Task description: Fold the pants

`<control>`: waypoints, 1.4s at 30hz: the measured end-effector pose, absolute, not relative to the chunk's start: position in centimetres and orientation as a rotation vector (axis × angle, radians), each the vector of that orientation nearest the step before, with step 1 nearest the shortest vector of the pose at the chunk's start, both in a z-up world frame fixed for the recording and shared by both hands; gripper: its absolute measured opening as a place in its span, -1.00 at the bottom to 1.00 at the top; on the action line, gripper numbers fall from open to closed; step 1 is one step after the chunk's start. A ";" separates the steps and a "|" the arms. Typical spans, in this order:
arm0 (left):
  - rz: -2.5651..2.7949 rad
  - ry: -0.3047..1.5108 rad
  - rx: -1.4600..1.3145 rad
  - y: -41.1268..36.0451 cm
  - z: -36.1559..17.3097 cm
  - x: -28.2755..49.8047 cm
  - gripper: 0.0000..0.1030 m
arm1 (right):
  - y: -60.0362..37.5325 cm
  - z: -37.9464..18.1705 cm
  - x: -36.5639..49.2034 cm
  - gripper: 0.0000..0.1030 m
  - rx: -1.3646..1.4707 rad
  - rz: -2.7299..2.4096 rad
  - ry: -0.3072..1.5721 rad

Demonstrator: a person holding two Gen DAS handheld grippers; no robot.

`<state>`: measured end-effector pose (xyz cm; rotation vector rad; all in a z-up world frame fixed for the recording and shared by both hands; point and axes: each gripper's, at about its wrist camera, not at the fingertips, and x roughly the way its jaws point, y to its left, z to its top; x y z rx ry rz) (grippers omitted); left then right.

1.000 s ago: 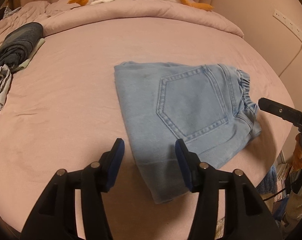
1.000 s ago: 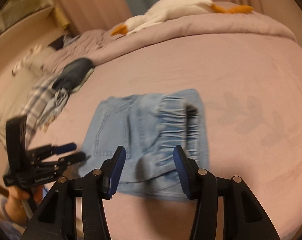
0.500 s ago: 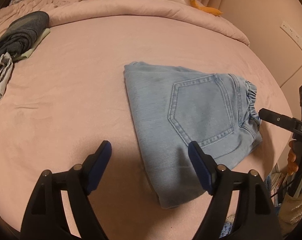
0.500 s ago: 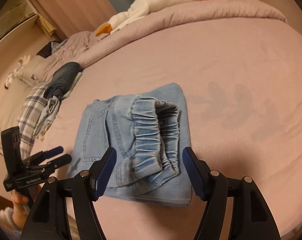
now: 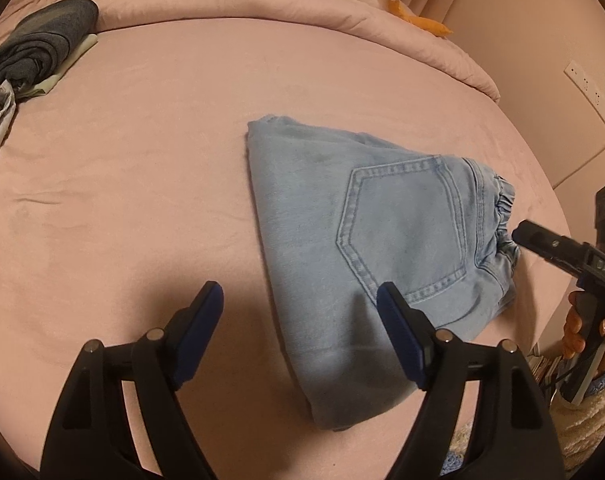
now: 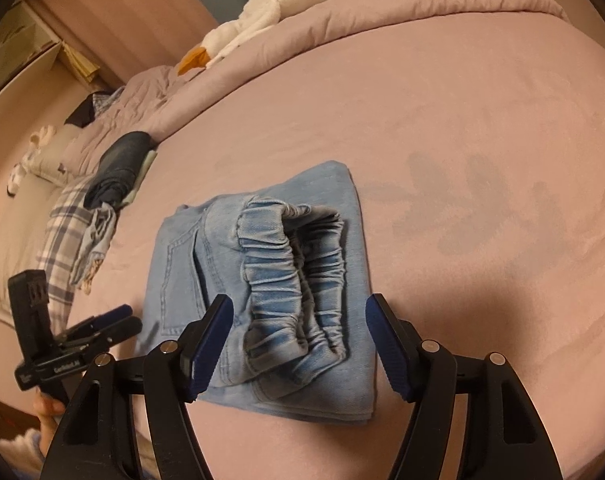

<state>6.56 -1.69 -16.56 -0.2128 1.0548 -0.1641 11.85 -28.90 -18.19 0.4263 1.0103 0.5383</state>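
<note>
Left claw [image 5: 300, 330] and right claw [image 6: 299, 340] both stand wide, holding nothing, just above the near edges of the pants [image 5: 366, 248]. These lie folded into a compact denim block on the bed [image 5: 142, 160]. Risk: the bulky, gathered elastic waistband [image 6: 298, 276] may spring the fold open on the soft, plush sheet.

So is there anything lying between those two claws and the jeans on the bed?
Nothing visible. The folded jeans lie on bare pink sheet, with the open right gripper and the open left gripper both close by.
</note>
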 end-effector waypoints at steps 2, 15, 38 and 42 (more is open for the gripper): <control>-0.183 1.066 -0.233 -1.9 -16.8 6.9 0.54 | -28.8 -17.4 11.5 0.34 0.413 0.535 0.962; -0.204 1.121 -0.285 -2.2 -17.8 7.8 0.54 | -28.6 -19.4 12.3 0.34 0.397 0.523 1.047; -0.236 1.116 -0.272 -3.6 -18.1 9.9 0.53 | -24.2 -20.6 15.8 0.69 0.374 0.673 1.132; -0.234 1.112 -0.253 -4.3 -17.9 10.0 0.52 | -23.7 -20.4 15.3 0.70 0.346 0.643 1.099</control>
